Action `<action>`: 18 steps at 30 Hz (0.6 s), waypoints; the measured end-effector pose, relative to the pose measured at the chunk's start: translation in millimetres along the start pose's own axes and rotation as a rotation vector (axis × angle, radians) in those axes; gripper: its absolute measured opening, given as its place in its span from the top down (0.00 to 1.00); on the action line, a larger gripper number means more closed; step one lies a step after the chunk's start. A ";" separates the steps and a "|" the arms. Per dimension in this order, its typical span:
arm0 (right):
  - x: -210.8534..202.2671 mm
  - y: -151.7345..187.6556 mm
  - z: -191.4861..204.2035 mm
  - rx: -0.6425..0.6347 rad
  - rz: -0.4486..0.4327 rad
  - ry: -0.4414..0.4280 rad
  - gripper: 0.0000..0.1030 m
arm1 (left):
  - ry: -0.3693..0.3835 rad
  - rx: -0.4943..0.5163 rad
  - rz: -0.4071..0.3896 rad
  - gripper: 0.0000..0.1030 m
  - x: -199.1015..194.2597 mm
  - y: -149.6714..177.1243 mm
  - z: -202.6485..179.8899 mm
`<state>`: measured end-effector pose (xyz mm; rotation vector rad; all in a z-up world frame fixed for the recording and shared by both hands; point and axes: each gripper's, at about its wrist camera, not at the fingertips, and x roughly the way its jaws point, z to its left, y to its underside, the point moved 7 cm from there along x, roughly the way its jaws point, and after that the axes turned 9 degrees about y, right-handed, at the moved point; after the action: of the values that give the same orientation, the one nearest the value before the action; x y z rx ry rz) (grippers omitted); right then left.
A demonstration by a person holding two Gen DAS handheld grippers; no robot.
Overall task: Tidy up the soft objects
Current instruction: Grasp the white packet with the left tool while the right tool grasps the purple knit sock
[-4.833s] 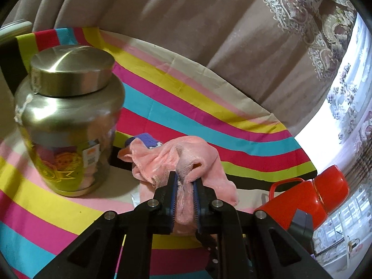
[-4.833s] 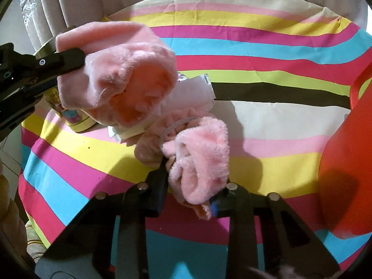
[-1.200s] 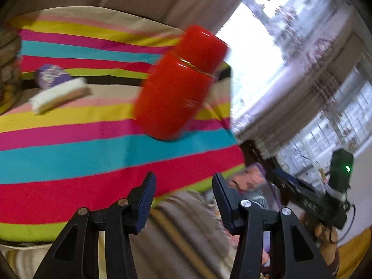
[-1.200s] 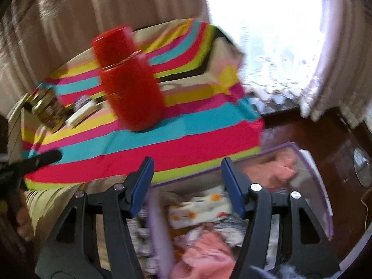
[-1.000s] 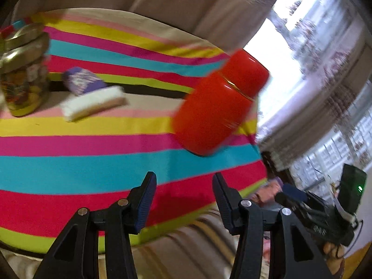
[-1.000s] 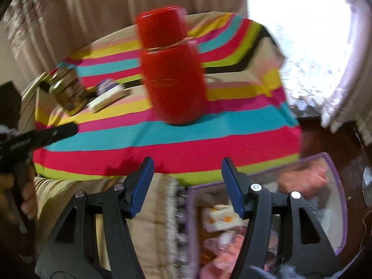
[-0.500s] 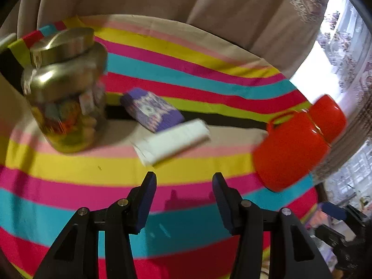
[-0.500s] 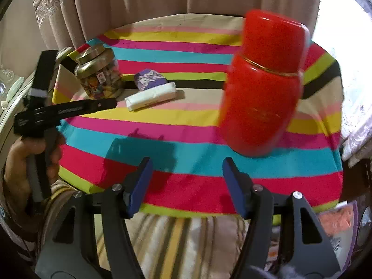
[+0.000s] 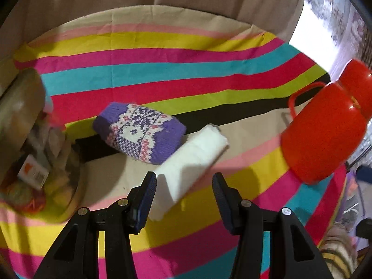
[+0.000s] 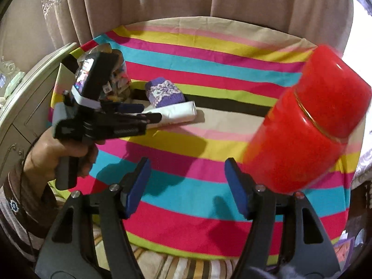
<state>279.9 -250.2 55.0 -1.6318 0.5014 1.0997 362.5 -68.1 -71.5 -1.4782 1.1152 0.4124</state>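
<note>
Between the spread, empty jaws of the left gripper (image 9: 183, 197) lies the near end of a white rolled cloth (image 9: 193, 155), untouched, with a purple knitted patterned sock (image 9: 139, 132) touching its far side. Both of these 2 soft items remain on the round striped tablecloth (image 9: 162, 69), so the sorting looks unfinished. Nearer the table edge the right gripper (image 10: 187, 186), whose jaws have just been opening, hovers empty, well short of them, beside a red plastic flask (image 10: 307, 132).

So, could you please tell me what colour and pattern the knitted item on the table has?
The knitted item is purple with a white and pink knit motif, clearest in the left wrist view.
</note>
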 end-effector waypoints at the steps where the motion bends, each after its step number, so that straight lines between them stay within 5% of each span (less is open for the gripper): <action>1: 2.3 -3.4 0.8 -0.002 -0.002 0.000 0.32 | 0.002 0.004 0.012 0.50 4.0 0.1 1.3; 4: 12.3 -14.9 3.5 -0.006 -0.003 -0.001 0.32 | -0.025 0.039 0.036 0.50 11.8 -0.3 4.9; 18: 68.8 -64.3 10.2 0.001 0.009 0.045 0.27 | 0.113 0.022 0.133 0.56 19.3 29.1 -6.3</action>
<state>359.0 -204.3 30.2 -1.6585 0.5389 1.0709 346.1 -77.6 -101.5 -1.4273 1.3085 0.4113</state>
